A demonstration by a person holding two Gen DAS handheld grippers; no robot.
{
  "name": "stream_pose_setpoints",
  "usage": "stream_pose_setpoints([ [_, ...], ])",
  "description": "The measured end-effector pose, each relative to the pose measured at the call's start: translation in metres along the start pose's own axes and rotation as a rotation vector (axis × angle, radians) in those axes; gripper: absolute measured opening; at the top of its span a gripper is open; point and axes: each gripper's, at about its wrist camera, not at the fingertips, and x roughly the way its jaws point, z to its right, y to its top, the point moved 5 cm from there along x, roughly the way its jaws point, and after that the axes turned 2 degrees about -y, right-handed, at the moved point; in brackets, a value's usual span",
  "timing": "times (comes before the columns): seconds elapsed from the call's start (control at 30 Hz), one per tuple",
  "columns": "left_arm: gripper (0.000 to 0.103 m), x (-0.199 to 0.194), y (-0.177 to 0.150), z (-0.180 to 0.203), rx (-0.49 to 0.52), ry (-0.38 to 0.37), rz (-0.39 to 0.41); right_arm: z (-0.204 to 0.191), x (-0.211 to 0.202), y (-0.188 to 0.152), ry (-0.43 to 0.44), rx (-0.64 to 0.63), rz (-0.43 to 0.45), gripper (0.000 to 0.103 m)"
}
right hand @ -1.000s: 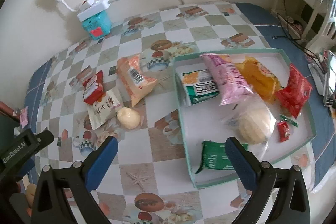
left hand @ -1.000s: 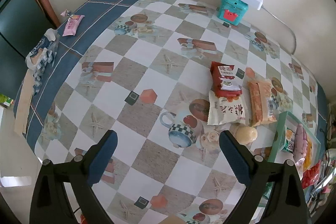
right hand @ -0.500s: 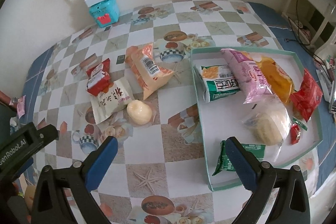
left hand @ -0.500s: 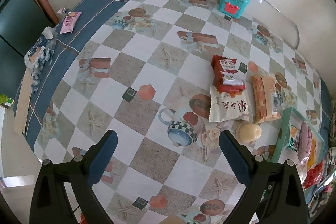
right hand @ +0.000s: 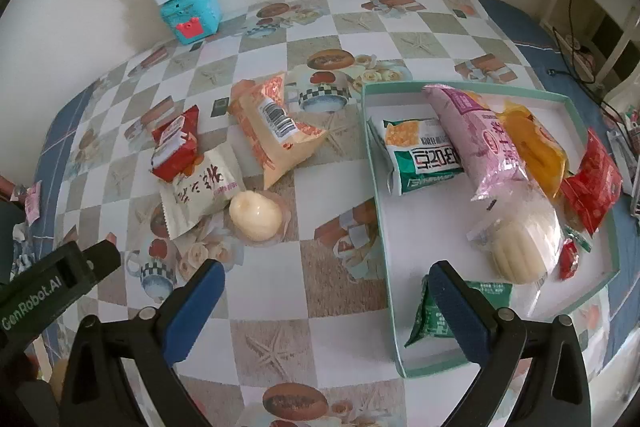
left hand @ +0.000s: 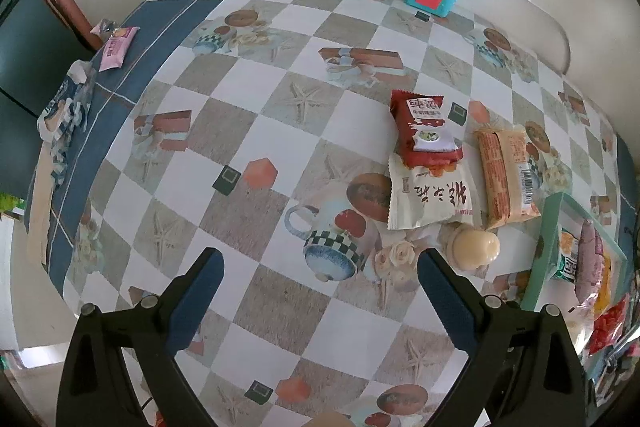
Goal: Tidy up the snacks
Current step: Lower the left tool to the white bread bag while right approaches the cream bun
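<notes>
Four snacks loose on the counter (right hand: 320,339), left of the tray (right hand: 472,85): red packet (right hand: 176,143), cream packet (right hand: 200,191) with Chinese characters, orange packet (right hand: 276,131) with barcode, wrapped round bun (right hand: 256,215). Tray holds a green packet (right hand: 424,157) printed in Korean, pink bag (right hand: 476,131), others. Right gripper (right hand: 326,285) and left gripper (left hand: 318,267): jaws wide, empty, above the counter. Judged best first pick: the bun, nearest; grip its wrapper lightly. "GenRobot.AI" legible on the left unit.
</notes>
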Motion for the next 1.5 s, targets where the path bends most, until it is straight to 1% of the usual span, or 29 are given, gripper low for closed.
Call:
stream_pose_setpoints([
  [0.2,0.097,0.007,0.006,0.001,-0.001,-0.001,-0.013,-0.005,0.007,0.007,0.011,-0.012,0.001,0.103],
  [0.5,0.097,0.021,0.023,-0.008,-0.037,0.002,-0.027,-0.012,0.017,0.018,0.070,-0.005,0.009,0.103],
  [0.77,0.097,0.039,0.034,-0.015,-0.075,0.004,-0.044,-0.026,0.020,0.028,0.094,-0.061,0.044,0.103],
  [0.97,0.097,0.043,0.038,-0.017,-0.105,-0.015,-0.028,-0.036,0.028,0.030,0.107,-0.069,0.037,0.103],
  [1.1,0.097,0.048,0.038,-0.016,-0.113,-0.031,-0.032,-0.040,0.034,0.030,0.109,-0.083,0.036,0.102],
  [1.13,0.097,0.049,0.038,-0.015,-0.115,-0.035,-0.033,-0.041,0.036,0.031,0.109,-0.086,0.037,0.101],
  [1.2,0.097,0.053,0.038,-0.015,-0.116,-0.041,-0.039,-0.041,0.040,0.031,0.112,-0.084,0.027,0.094],
  [1.3,0.097,0.058,0.039,-0.013,-0.117,-0.041,-0.048,-0.040,0.047,0.030,0.123,-0.068,0.011,0.093],
  [1.33,0.097,0.060,0.038,-0.013,-0.117,-0.040,-0.050,-0.040,0.048,0.030,0.127,-0.067,0.010,0.091],
  [1.37,0.097,0.062,0.039,-0.013,-0.115,-0.039,-0.055,-0.041,0.049,0.030,0.131,-0.069,0.008,0.084],
  [1.4,0.097,0.063,0.039,-0.012,-0.114,-0.038,-0.057,-0.042,0.050,0.031,0.132,-0.072,0.005,0.081],
  [1.5,0.097,0.066,0.041,-0.011,-0.112,-0.034,-0.059,-0.044,0.054,0.031,0.142,-0.073,-0.001,0.081],
])
